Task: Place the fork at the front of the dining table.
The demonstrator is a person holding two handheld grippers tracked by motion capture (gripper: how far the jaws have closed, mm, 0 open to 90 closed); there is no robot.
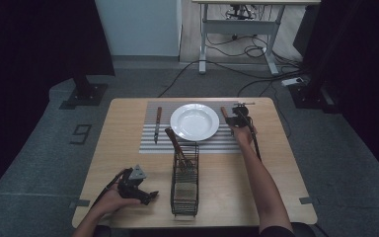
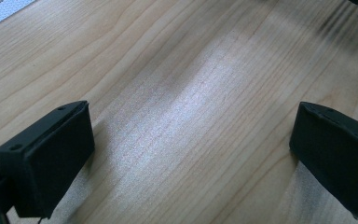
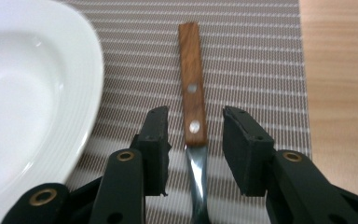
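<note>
Floor marking (image 1: 81,133): a dark figure that reads as "9", lying on the grey floor to the left of the desk (image 1: 128,197).
Other text: none legible on anything else.

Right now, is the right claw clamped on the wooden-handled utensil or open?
Open. The right claw straddles the wooden-handled utensil lying on the striped placemat, with gaps either side.
</note>
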